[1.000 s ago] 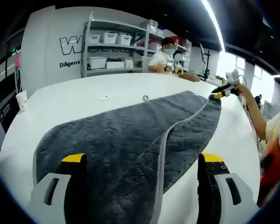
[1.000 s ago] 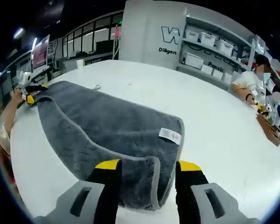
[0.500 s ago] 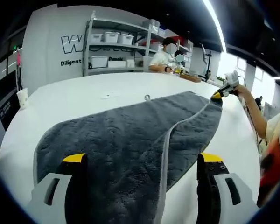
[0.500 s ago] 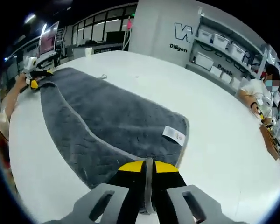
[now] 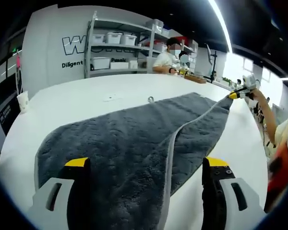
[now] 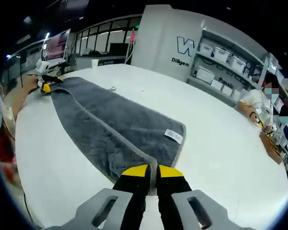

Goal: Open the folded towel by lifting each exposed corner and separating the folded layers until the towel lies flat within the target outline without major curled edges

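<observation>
Left gripper (image 5: 144, 167): my jaws stand wide apart, one on each side of the near end of the towel, gripping nothing.
Right gripper (image 6: 152, 171): my jaws are pinched together on the pale hem of the towel's corner; from the left gripper view I see this same gripper far off at the towel's other end, corner in its tips.
Grey towel (image 5: 129, 148): spread lengthwise across the white table (image 5: 86, 93), one layer folded over along its length, the light edge binding running down the middle as a ridge.
Label (image 6: 174, 136): a small white tag on the towel's upper face, near my right gripper's end.
Small ring-like object (image 5: 150, 99): on the table just beyond the towel's far edge; I cannot tell what it is.
Paper cup (image 5: 22, 102): at the table's left edge, well apart from the towel.
Shelving with white bins (image 5: 117, 48): against the far wall.
Seated person (image 5: 168, 58): beyond the table by the shelves.
</observation>
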Demonstrator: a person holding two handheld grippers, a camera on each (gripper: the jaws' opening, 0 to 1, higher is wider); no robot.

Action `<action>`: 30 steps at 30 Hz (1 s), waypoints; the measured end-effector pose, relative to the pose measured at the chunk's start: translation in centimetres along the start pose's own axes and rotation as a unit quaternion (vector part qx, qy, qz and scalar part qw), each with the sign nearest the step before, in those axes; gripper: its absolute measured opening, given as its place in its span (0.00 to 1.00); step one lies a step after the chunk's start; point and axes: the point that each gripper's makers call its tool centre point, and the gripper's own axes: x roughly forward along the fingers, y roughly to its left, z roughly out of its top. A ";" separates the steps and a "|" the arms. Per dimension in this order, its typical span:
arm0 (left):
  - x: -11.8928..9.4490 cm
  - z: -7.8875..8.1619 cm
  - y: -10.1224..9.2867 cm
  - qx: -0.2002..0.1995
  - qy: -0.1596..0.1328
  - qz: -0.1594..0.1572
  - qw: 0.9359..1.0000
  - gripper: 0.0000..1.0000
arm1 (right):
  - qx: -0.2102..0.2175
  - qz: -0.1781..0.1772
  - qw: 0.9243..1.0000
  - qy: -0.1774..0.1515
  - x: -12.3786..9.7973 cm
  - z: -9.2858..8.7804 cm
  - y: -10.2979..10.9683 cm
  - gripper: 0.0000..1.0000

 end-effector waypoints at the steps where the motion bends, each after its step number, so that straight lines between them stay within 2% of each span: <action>1: 0.0 0.0 0.0 0.000 0.000 0.000 1.000 0.93 | 0.002 0.003 1.000 0.001 -0.1 -0.4 0.2 0.00; 6: 0.1 0.1 -0.1 0.001 -0.003 -0.003 1.000 0.93 | 0.001 0.012 1.000 0.023 0.0 -2.6 0.9 0.00; 9: 0.2 0.7 -1.0 -0.017 -0.023 -0.036 0.999 0.93 | 0.001 0.022 0.999 0.035 0.2 -3.8 1.3 0.00; 13: 0.3 0.8 -1.2 -0.023 -0.026 -0.043 0.998 0.92 | -0.008 0.025 0.997 0.069 0.7 -5.6 1.9 0.01; 18: 0.3 0.6 -0.8 -0.016 -0.019 -0.031 0.999 0.92 | -0.007 0.026 0.996 0.084 1.4 -6.4 2.1 0.01; 23: 0.2 0.7 -0.9 -0.016 -0.020 -0.033 0.999 0.92 | -0.005 0.019 0.996 0.092 1.4 -6.3 1.8 0.03; 26: 0.2 0.7 -1.0 -0.015 -0.020 -0.034 0.999 0.92 | -0.008 0.000 0.995 0.095 1.0 -6.1 1.2 0.12; 30: 0.1 0.8 -1.1 -0.014 -0.022 -0.036 0.999 0.92 | 0.005 -0.035 0.994 0.101 0.1 -6.0 -0.1 0.32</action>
